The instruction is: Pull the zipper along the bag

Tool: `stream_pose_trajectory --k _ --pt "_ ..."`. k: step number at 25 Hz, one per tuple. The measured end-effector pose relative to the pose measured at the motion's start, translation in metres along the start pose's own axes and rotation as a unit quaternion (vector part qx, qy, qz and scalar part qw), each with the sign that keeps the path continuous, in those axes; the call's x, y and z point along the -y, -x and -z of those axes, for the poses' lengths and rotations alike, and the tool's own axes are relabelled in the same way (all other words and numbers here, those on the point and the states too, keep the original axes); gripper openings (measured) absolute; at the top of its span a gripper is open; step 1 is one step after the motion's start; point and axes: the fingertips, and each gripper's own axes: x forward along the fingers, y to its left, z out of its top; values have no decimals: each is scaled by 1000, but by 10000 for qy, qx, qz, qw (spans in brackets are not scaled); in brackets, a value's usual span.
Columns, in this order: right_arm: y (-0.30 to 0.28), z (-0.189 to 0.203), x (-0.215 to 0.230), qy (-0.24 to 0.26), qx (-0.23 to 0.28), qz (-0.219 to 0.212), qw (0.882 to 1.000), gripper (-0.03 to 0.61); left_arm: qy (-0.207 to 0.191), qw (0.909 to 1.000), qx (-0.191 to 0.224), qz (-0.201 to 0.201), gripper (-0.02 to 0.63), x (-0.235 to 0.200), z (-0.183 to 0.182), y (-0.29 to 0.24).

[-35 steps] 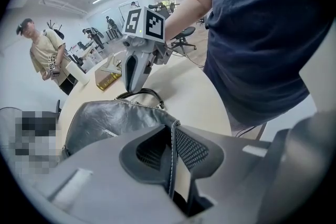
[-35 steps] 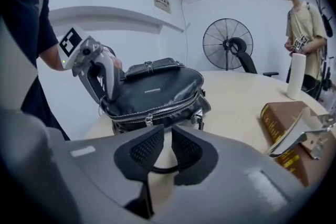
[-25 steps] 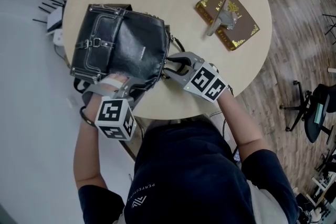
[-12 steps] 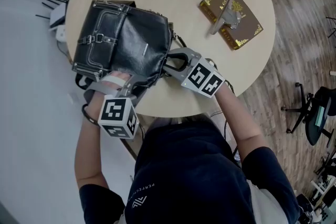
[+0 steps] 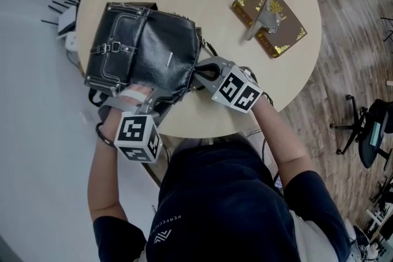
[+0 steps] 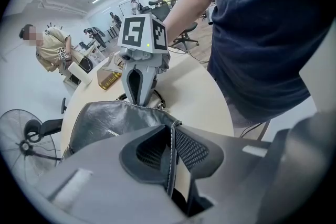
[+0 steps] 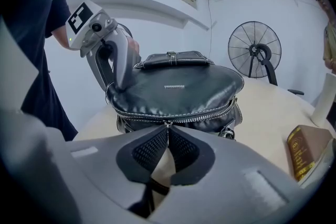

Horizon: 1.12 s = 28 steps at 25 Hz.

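The round table (image 5: pixel 288 80) lay under the black leather bag (image 5: pixel 153 52), which rested on its side near the table's left rim in the head view, its buckled flap turned away from the person. A brown book (image 5: pixel 285 32) with gilt corners lay well apart from the bag, off to its right, with a small grey metal piece (image 5: pixel 263 16) lying on its cover.

The left gripper (image 6: pixel 171 136) stood at the bag's near edge, pointing steeply down, its jaws narrow and clamped on a stitched seam of the leather. The right gripper (image 7: pixel 167 136) met the bag's right-hand end. Its jaws had just been closing, and the pads now pinched the zipper pull (image 7: pixel 167 125) between them. The zipper (image 7: pixel 210 114) ran closed along the bag's edge to either side of the pull.
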Motion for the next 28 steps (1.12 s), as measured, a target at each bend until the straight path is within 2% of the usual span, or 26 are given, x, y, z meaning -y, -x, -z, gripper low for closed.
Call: stream_pose_trajectory --k 12,24,28 --pt "19 -2 1 -321 -663 902 9932 12 -85 9999 32 -111 75 0 -1 1" --pt "22 -3 12 -463 -809 1459 9849 12 -107 9996 6 -253 69 1 -1 4" --pt "26 -3 25 -470 -805 1783 9796 12 -114 9997 -3 -233 67 1 -1 5"
